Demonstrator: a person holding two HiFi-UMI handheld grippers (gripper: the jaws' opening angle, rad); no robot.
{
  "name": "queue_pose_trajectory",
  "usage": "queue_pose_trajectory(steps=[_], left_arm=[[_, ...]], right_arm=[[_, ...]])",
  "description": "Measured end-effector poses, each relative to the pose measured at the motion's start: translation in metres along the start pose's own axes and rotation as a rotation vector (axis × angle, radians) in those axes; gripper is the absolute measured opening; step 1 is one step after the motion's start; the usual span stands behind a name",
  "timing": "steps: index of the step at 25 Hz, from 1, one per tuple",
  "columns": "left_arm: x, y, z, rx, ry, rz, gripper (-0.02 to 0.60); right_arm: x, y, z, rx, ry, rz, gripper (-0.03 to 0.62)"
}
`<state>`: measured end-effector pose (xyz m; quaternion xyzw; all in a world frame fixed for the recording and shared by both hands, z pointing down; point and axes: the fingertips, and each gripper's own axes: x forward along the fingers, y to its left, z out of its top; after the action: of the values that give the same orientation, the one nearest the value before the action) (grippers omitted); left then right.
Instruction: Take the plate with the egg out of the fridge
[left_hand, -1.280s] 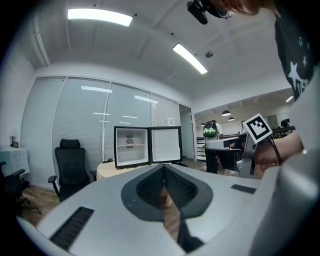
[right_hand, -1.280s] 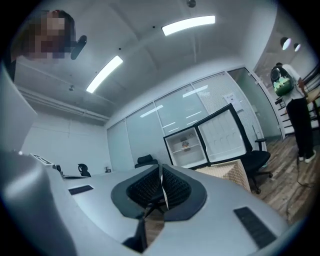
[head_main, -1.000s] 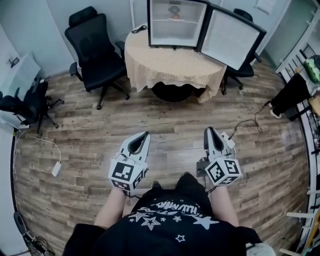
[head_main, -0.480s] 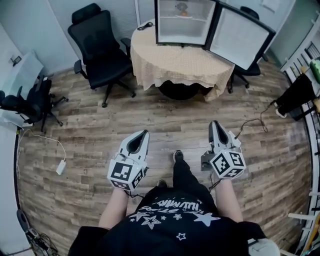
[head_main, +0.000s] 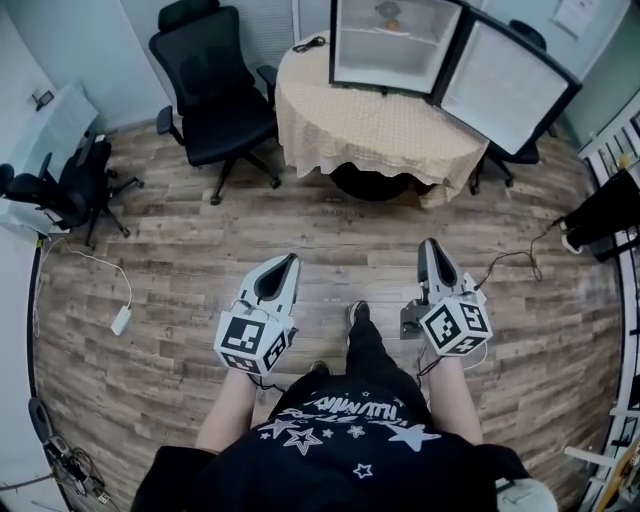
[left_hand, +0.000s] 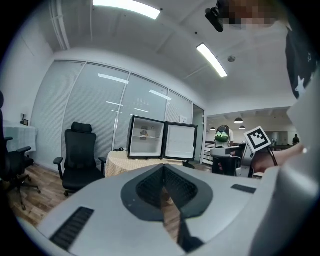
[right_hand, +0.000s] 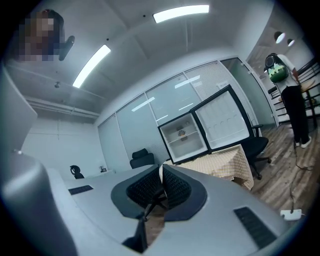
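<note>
A small black fridge (head_main: 395, 45) stands on a round table (head_main: 380, 130) with a beige cloth, its door (head_main: 505, 85) swung open to the right. On its upper shelf lies a plate with an egg (head_main: 390, 18), also seen as the small plate (left_hand: 144, 133) in the left gripper view and as the plate (right_hand: 182, 133) in the right gripper view. My left gripper (head_main: 288, 262) and right gripper (head_main: 430, 245) are held side by side over the wooden floor, well short of the table. Both are shut and empty, as the left gripper (left_hand: 163, 167) and right gripper (right_hand: 161, 167) show close up.
A black office chair (head_main: 215, 70) stands left of the table, another chair (head_main: 60, 190) by the left wall, a third (head_main: 510, 155) behind the fridge door. A cable with an adapter (head_main: 120, 320) lies on the floor. A figure with a green head (right_hand: 280, 70) stands at right.
The person has stepped toward the table, one foot now forward between the grippers. The fridge and table sit lower and further right in the head view. Both grippers stay shut.
</note>
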<state>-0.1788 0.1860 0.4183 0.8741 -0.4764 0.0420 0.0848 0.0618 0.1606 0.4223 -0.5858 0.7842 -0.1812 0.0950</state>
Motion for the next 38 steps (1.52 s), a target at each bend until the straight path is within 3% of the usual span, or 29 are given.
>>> queue_pose_trajectory(steps=[8, 15, 30, 38], left_arm=[[0.085, -0.008, 0.02, 0.047, 0.008, -0.031, 0.006], [0.155, -0.018, 0.059, 0.054, -0.053, -0.05, 0.008], [0.255, -0.007, 0.053, 0.053, 0.009, 0.011, 0.006], [0.273, 0.011, 0.054, 0.053, 0.019, 0.039, 0.006]], right_arm=[[0.049, -0.064, 0.031, 0.036, -0.044, -0.018, 0.038], [0.098, -0.111, 0.072, 0.068, -0.086, 0.004, 0.038], [0.184, -0.16, 0.076, 0.094, 0.005, 0.119, 0.038], [0.212, -0.175, 0.073, 0.142, 0.0, 0.106, 0.038]])
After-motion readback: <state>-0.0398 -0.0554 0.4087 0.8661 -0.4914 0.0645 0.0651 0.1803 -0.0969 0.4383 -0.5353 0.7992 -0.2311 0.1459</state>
